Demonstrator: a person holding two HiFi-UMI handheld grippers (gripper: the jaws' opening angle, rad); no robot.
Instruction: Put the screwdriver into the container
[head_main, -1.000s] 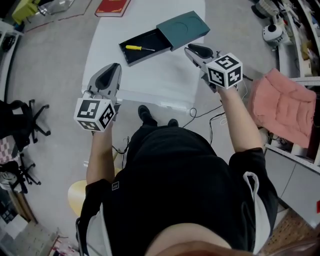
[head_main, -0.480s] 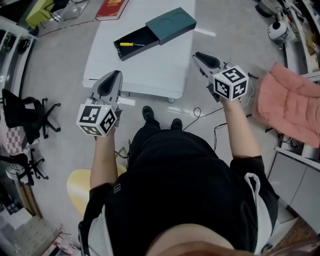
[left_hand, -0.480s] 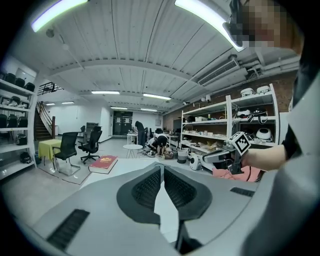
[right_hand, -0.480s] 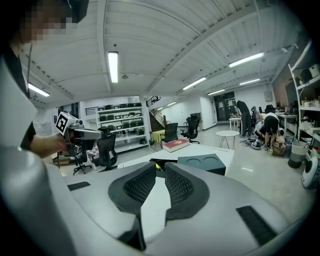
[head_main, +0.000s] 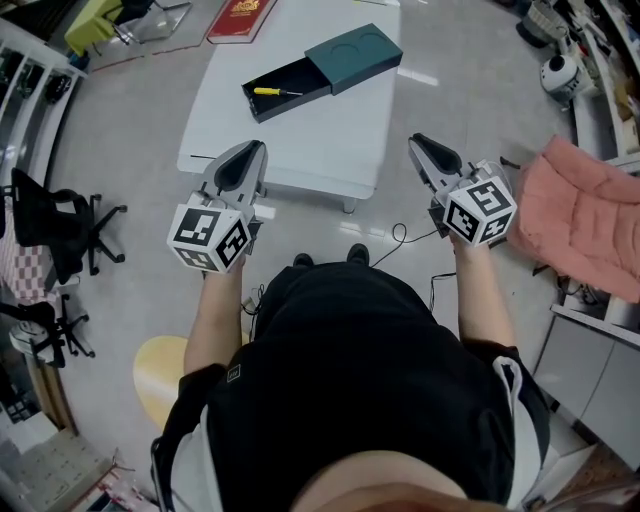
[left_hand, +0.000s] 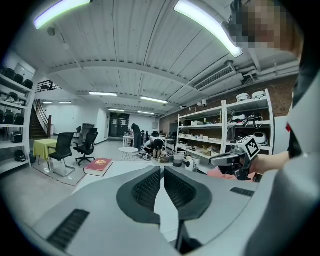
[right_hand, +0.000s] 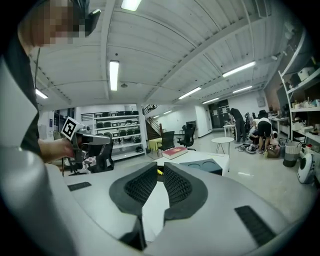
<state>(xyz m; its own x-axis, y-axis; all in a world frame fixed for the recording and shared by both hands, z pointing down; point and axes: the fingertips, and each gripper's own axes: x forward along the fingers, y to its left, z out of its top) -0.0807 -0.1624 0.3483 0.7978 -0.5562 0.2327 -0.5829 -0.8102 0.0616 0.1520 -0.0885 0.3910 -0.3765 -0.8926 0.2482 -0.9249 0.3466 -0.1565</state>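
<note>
— Nearest the body, what is the arm pose?

— Both forearms reach forward with the elbows bent, well apart and at about the same level. The left gripper (head_main: 243, 160) points ahead and slightly right, its tip over the near edge of the white table (head_main: 320, 140) in the head view. The right gripper (head_main: 428, 155) points ahead and slightly left, off the table's near right corner.

— Jaw condition?

— In the left gripper view the ribbed pads (left_hand: 148, 189) stand together, with only a narrow slit between them and nothing gripped. The right gripper view shows the same: pads (right_hand: 176, 186) closed up and empty. Each gripper is held in the air.

— Farther out, where are the task items?

— The screwdriver (head_main: 268, 91), which has a yellow handle, lies inside the black tray (head_main: 300, 75). That tray is slid partway out of the teal sleeve (head_main: 354, 57) on the far part of the table, well apart from both grippers.

— Surroundings?

— A pink cloth (head_main: 585, 225) lies to the right. A red book (head_main: 240, 18) sits near the table's far left corner.
</note>
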